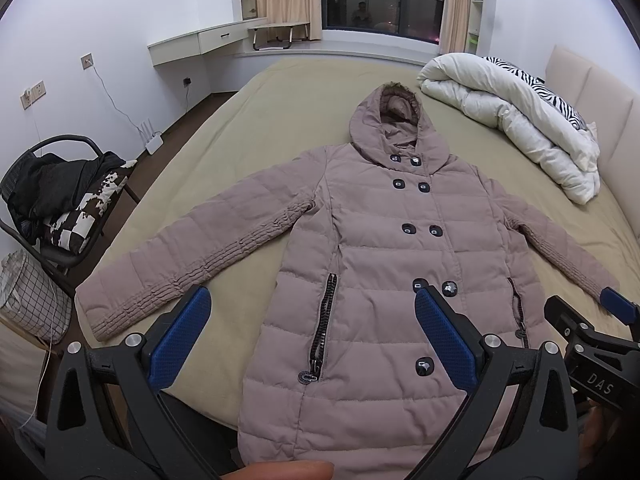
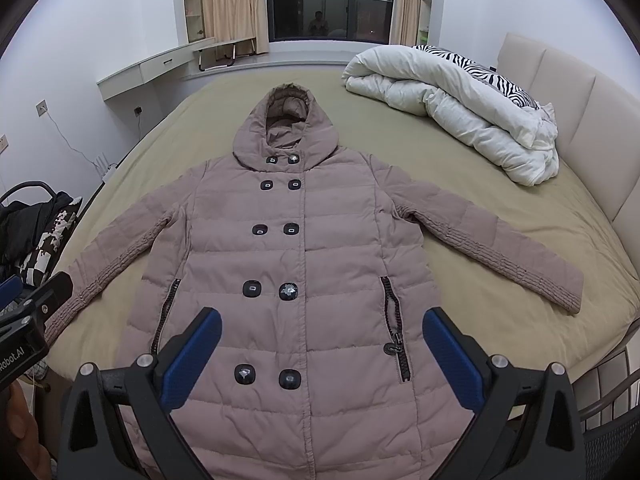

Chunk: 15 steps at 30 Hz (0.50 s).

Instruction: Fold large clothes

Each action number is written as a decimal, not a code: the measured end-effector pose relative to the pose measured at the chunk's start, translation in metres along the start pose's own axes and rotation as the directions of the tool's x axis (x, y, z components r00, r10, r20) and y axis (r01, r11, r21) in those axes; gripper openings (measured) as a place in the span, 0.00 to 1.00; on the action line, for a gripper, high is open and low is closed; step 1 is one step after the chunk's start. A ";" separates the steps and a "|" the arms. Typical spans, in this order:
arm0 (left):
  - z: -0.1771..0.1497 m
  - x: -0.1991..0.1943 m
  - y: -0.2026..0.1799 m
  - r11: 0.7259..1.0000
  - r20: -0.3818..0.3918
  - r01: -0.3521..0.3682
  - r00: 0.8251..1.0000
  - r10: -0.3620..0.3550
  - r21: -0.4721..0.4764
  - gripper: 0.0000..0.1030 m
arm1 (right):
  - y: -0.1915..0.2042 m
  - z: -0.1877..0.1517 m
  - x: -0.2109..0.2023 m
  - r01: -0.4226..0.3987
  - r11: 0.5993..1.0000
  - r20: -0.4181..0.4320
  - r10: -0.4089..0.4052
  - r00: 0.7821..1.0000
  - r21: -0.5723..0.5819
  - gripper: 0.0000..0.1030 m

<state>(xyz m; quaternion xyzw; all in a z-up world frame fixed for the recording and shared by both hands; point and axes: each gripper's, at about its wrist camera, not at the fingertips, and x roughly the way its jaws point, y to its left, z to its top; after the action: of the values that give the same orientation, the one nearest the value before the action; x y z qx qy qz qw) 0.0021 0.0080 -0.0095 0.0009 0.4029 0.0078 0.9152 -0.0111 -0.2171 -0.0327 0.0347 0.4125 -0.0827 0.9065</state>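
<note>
The dusty-pink quilted hooded coat point(image 1: 384, 248) lies flat, front up, on the olive-sheeted bed point(image 1: 256, 120), long axis toward twelve o'clock; both left gripper point(image 1: 312, 340) and right gripper point(image 2: 322, 356) hover released over its hem, each nearer its own sleeve.

White letters "DAS" are on the black body of the right gripper point(image 1: 592, 344). On the black left gripper point(image 2: 24, 320) I can read "Robot.AI", with its start cut off.
</note>
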 end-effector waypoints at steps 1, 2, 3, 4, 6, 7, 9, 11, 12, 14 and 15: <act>0.000 0.000 0.000 1.000 0.000 0.000 1.000 0.000 0.000 1.00 | 0.000 0.000 0.000 0.000 1.000 0.000 0.000 1.000 0.000 1.00; 0.000 0.001 0.001 1.000 0.000 0.000 1.000 0.000 0.000 1.00 | 0.000 0.000 0.000 0.000 1.000 -0.001 0.000 1.000 0.000 1.00; 0.000 0.000 0.000 1.000 -0.001 0.000 1.000 0.000 0.000 1.00 | 0.000 -0.001 0.000 0.000 1.000 -0.001 0.000 1.000 0.000 1.00; 0.000 0.000 0.000 1.000 -0.001 0.000 1.000 0.000 -0.001 1.00 | 0.000 -0.001 0.000 0.000 1.000 -0.002 0.000 1.000 0.000 1.00; 0.000 0.000 0.000 1.000 -0.001 0.000 1.000 0.000 0.000 1.00 | -0.001 0.000 0.001 0.000 1.000 -0.002 0.000 1.000 0.000 1.00; 0.000 0.000 0.000 1.000 -0.001 0.000 1.000 0.000 0.000 1.00 | -0.001 0.001 0.002 0.000 1.000 -0.002 0.000 1.000 0.000 1.00; 0.000 0.000 0.000 1.000 -0.001 -0.001 1.000 0.001 0.000 1.00 | -0.002 0.002 0.002 0.000 1.000 -0.002 0.000 1.000 0.000 1.00; 0.000 0.000 0.000 1.000 -0.001 0.000 1.000 0.000 -0.001 1.00 | -0.002 0.001 0.003 -0.001 1.000 -0.003 0.001 1.000 -0.001 1.00; 0.000 0.000 0.000 1.000 -0.001 -0.001 1.000 0.001 -0.001 1.00 | 0.003 -0.005 0.001 0.000 1.000 -0.003 0.000 1.000 -0.001 1.00; 0.000 0.001 0.001 1.000 -0.002 -0.001 1.000 0.001 -0.001 1.00 | 0.001 -0.003 0.002 0.000 1.000 -0.004 0.000 1.000 -0.001 1.00; 0.000 0.000 0.000 1.000 -0.001 -0.001 1.000 0.001 -0.001 1.00 | 0.001 -0.002 0.002 0.000 1.000 -0.004 0.000 1.000 -0.001 1.00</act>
<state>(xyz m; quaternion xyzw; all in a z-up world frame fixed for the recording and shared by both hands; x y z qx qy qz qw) 0.0022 0.0083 -0.0096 0.0008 0.4035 0.0082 0.9149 -0.0109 -0.2158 -0.0360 0.0347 0.4143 -0.0824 0.9057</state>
